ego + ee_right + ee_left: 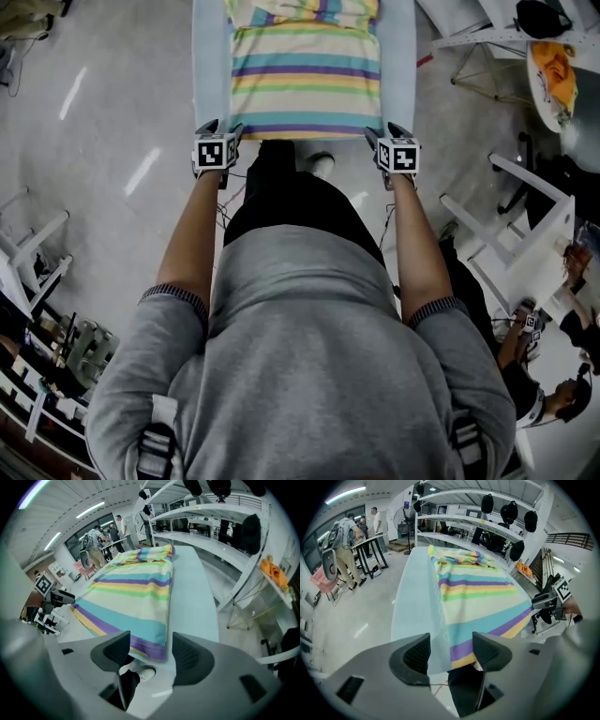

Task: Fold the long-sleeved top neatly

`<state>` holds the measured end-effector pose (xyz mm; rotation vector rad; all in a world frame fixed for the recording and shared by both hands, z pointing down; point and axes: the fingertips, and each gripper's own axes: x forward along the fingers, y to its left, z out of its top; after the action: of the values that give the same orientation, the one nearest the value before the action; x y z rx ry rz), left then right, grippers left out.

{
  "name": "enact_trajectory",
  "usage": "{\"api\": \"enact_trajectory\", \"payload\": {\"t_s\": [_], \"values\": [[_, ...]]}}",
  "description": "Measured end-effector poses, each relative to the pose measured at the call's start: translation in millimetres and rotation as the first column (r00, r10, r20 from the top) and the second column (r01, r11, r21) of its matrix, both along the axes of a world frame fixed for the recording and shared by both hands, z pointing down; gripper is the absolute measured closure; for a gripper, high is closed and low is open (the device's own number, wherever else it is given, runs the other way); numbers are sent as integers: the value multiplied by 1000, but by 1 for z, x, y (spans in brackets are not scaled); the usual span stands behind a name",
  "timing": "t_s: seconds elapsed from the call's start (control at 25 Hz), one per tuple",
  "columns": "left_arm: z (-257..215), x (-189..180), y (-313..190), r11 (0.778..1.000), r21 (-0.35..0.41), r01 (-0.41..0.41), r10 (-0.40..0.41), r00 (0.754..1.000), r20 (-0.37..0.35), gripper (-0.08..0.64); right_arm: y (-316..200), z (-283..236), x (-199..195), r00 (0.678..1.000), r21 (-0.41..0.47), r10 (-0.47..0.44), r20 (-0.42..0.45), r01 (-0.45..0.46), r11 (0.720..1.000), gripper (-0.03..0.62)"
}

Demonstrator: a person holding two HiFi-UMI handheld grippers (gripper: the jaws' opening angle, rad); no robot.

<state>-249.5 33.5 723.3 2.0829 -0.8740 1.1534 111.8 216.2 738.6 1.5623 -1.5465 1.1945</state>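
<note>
I'm at the start of a fold, as I read it, bringing both tools down onto the near hem of the top [305, 75]. It lies flat on the tabletop [397, 56], with a bare strip of surface showing on each side.

My left tool [450, 651] is spread. The left hem corner, purple and yellow stripe, and the tabletop's edge sit in the gap, but the pads aren't pressing on the cloth. My right tool [151, 651] is spread too, with the right hem corner just ahead of its gap and nothing pinched.

Next I'd expect to slide each tool a little further over its corner, so one pad goes under the cloth and one over it. Then I'd close both together, lift evenly and carry the hem away from me. Uneven height between the two sides would skew the crease.

The top's long axis runs straight away from me down the tabletop, and its stripes lie across that line. The hem points at me, right at the near edge. The far end looks bunched, and I can't make out the sleeves there.
</note>
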Motion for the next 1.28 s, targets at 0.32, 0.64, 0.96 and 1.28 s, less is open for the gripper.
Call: {"api": "enact_trajectory", "payload": {"t_s": [0.32, 0.64, 0.96, 1.28], "values": [[15, -2, 19, 1000, 4, 19, -20, 1000, 13, 347, 7, 9, -4, 999, -15, 29, -20, -30, 999, 394], [-5, 9, 39, 1000, -22, -2, 1, 998, -57, 526, 13, -12, -7, 999, 24, 37, 29, -38, 999, 545], [-24, -11, 77, 994, -103, 17, -29, 994, -109, 526, 52, -30, -20, 996, 16, -1, 84, 0, 1000, 545], [-27, -33, 105, 992, -115, 48, -61, 992, -111, 526, 84, -26, -43, 993, -9, 1, 115, 0, 1000, 548]]}}
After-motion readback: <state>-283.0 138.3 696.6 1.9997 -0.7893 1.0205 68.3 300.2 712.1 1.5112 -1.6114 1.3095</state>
